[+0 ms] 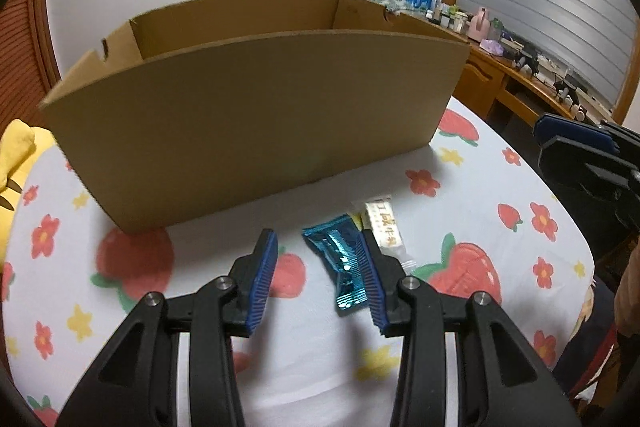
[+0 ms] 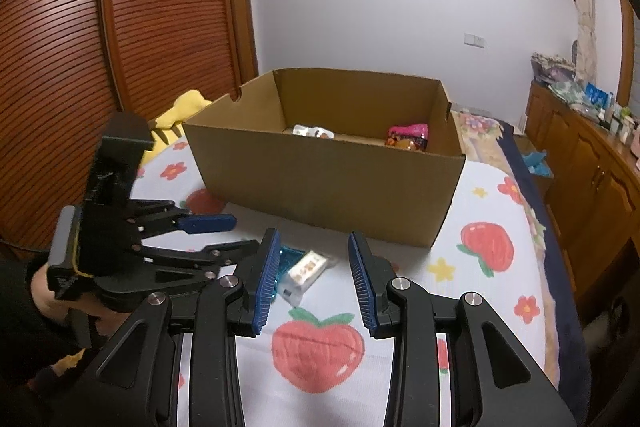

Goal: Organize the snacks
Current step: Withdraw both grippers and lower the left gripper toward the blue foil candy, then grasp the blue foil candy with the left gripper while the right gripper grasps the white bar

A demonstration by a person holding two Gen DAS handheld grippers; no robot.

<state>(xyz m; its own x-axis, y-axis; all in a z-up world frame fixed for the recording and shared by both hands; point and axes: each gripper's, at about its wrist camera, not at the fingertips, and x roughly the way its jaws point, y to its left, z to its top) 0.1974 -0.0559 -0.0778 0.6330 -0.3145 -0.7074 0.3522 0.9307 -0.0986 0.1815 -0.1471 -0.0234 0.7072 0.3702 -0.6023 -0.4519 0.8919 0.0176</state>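
Note:
A blue foil snack packet point(image 1: 340, 261) lies on the strawberry-print sheet, beside a white snack packet point(image 1: 384, 225). My left gripper point(image 1: 318, 247) is open just above the sheet, its right finger by the blue packet. An open cardboard box point(image 1: 248, 123) stands behind them. In the right wrist view the box point(image 2: 328, 183) holds a pink snack bag point(image 2: 408, 137) and a white packet point(image 2: 312, 131). My right gripper point(image 2: 312, 247) is open and empty, above the white packet point(image 2: 306, 271); the blue packet point(image 2: 289, 257) peeks past its left finger. The left gripper point(image 2: 228, 235) shows there too.
The sheet point(image 1: 480, 195) covers a bed. A yellow plush point(image 2: 180, 115) lies left of the box. A wooden cabinet point(image 2: 580, 163) with clutter stands on the right, a slatted wardrobe point(image 2: 120, 47) on the left.

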